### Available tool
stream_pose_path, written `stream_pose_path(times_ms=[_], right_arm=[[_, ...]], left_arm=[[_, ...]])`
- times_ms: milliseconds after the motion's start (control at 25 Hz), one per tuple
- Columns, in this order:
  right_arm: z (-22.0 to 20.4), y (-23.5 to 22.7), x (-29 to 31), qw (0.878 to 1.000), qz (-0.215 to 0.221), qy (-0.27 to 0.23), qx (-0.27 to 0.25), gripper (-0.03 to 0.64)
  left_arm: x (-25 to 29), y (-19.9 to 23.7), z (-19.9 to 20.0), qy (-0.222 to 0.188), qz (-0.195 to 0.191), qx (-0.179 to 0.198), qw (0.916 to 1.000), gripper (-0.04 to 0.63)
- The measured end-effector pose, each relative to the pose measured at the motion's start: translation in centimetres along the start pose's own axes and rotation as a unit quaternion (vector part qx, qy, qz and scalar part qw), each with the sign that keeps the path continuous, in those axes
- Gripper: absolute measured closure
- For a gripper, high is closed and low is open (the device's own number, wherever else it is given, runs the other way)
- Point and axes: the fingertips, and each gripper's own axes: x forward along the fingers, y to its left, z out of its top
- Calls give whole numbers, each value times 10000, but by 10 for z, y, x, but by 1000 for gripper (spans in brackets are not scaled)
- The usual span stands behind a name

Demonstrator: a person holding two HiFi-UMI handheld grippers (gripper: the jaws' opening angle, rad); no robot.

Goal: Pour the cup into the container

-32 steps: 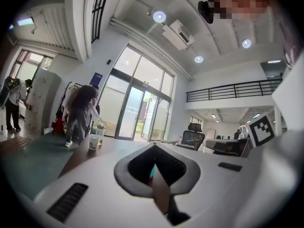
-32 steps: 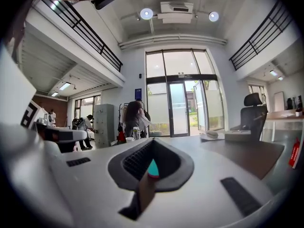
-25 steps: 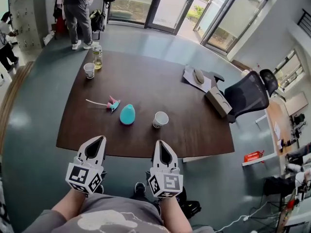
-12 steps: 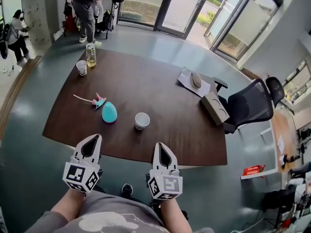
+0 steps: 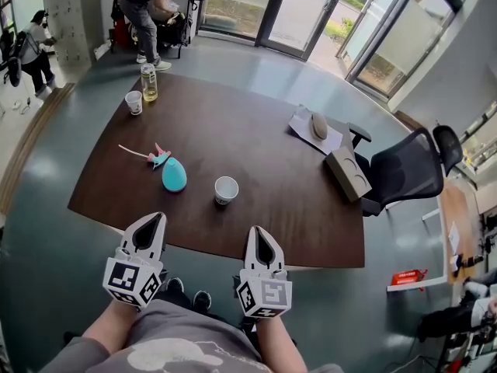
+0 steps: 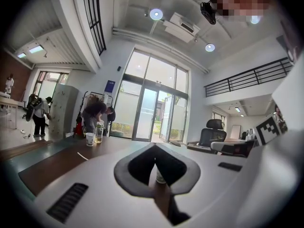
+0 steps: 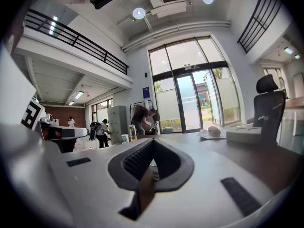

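- Left gripper (image 5: 153,217): jaws together, nothing held, at the near edge of the table (image 5: 272,154).
- Right gripper (image 5: 257,229): jaws together, empty, alongside the left.
- Paper cup (image 5: 226,189): upright on the table, beyond both grippers, untouched.
- Turquoise object (image 5: 174,175): near the cup's left.

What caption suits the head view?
Left hand-held gripper and right hand-held gripper poised before a table bearing a paper cup.
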Motion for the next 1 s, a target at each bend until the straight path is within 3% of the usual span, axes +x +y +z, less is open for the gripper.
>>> stream_pose_path(times_ms=[640,1000], right_arm=[[-6,32,41,9986,-493,-28,205,629],[-21,4,78,9988,-383,21,320,629]], left_arm=[[43,31,-13,292,-648,-58,9975,588],[92,24,-27,513,-722,-125,9960,588]])
